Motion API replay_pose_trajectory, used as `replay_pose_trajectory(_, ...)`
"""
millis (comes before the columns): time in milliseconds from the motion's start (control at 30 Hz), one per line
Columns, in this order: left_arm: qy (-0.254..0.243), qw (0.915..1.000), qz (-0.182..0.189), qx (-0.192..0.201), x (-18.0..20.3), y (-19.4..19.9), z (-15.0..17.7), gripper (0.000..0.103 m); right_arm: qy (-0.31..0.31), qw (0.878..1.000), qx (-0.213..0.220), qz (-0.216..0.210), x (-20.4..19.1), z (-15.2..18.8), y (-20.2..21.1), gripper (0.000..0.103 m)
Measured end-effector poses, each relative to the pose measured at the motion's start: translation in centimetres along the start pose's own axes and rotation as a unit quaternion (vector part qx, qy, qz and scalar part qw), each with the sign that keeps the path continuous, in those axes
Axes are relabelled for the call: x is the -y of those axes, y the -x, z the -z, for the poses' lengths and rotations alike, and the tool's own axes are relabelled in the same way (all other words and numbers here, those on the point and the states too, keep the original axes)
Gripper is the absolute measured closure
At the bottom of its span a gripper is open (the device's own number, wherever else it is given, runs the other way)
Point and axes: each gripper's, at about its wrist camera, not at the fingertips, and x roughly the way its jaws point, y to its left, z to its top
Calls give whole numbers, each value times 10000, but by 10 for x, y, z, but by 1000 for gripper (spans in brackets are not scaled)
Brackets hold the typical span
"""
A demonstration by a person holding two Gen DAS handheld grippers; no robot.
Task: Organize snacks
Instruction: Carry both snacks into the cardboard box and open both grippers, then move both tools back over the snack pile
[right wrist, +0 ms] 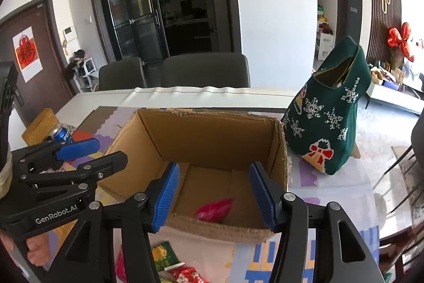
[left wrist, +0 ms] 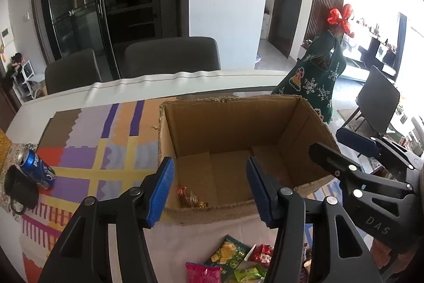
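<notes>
An open cardboard box point(left wrist: 233, 129) point(right wrist: 212, 134) stands on the patterned tablecloth. Inside it lies a small shiny wrapped snack point(left wrist: 189, 197), and the right wrist view shows a pink packet point(right wrist: 216, 208) in it. My left gripper point(left wrist: 210, 193) is open and empty just before the box's near wall. My right gripper point(right wrist: 214, 197) is open and empty over the near wall; it also shows in the left wrist view point(left wrist: 341, 147). Loose snack packets lie in front of the box: green point(left wrist: 228, 255), pink point(left wrist: 202, 272), red point(left wrist: 263, 252), and green and red ones point(right wrist: 169, 256).
A blue Pepsi can point(left wrist: 37, 169) lies on its side at the left beside a dark mug point(left wrist: 20, 189). A green Christmas knit bag point(right wrist: 331, 118) stands right of the box. Dark chairs point(left wrist: 172, 56) stand behind the table. A yellow box point(right wrist: 41, 125) sits far left.
</notes>
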Motion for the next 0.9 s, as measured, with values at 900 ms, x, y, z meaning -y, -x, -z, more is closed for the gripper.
replay_pose_trajectory(900,-60,9954,-183,944,19,106,72,24,170,9985,437,265,-17,56,104,28)
